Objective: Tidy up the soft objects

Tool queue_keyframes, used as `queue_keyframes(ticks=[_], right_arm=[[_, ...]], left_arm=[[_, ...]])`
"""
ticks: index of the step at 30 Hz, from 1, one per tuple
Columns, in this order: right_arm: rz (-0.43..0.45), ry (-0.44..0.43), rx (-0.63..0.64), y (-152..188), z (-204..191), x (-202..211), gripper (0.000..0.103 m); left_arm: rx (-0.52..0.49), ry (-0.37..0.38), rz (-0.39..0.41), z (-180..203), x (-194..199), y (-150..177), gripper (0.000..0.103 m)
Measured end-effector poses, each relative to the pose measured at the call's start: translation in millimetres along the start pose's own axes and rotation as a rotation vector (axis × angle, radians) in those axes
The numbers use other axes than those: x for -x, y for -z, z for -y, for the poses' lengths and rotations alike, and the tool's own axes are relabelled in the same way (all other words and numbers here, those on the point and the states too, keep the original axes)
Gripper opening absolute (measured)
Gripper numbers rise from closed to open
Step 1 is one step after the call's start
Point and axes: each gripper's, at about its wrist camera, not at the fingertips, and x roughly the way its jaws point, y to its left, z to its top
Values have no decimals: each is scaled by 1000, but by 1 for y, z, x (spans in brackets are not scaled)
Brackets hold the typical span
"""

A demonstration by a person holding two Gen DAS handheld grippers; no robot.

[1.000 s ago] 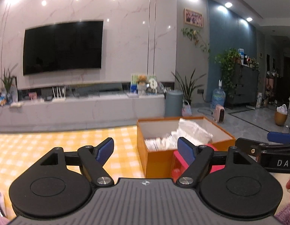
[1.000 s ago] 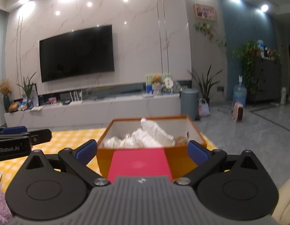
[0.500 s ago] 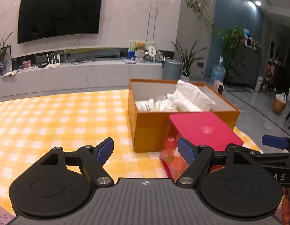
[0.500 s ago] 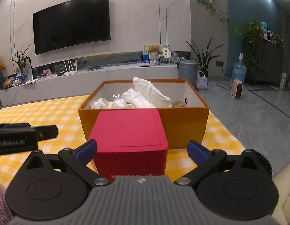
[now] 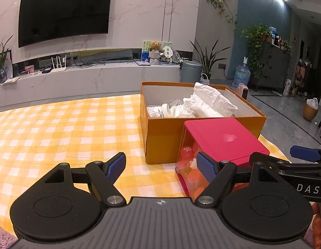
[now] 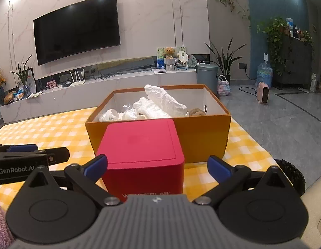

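An orange cardboard box (image 5: 166, 137) (image 6: 201, 137) stands open on the yellow checked cloth. It holds white crumpled soft items (image 5: 208, 101) (image 6: 160, 101) and a brown one (image 6: 196, 112). Against its near side sits a red lidded box (image 5: 224, 137) (image 6: 139, 147) with a clear side showing red and orange pieces. My left gripper (image 5: 161, 167) is open over the cloth, left of the red box. My right gripper (image 6: 158, 166) is open, its fingers spread either side of the red box's near end without touching it.
The yellow checked cloth (image 5: 56, 132) stretches to the left. A woven black basket rim (image 6: 293, 176) sits at the table's right edge. Beyond are a TV wall, a white low cabinet (image 5: 87, 78), a grey bin (image 5: 190, 71) and plants.
Both wrist views have tilted downward and drawn slightly closer, so the orange box and the red box show more from above. Both grippers stay open.
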Motion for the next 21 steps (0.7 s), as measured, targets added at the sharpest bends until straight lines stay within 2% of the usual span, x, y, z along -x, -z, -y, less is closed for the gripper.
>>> queue_keyframes(ticks=[21], right_arm=[[13, -21, 22, -3, -3, 6, 100]], left_arm=[[12, -14, 34, -2, 11, -8, 91]])
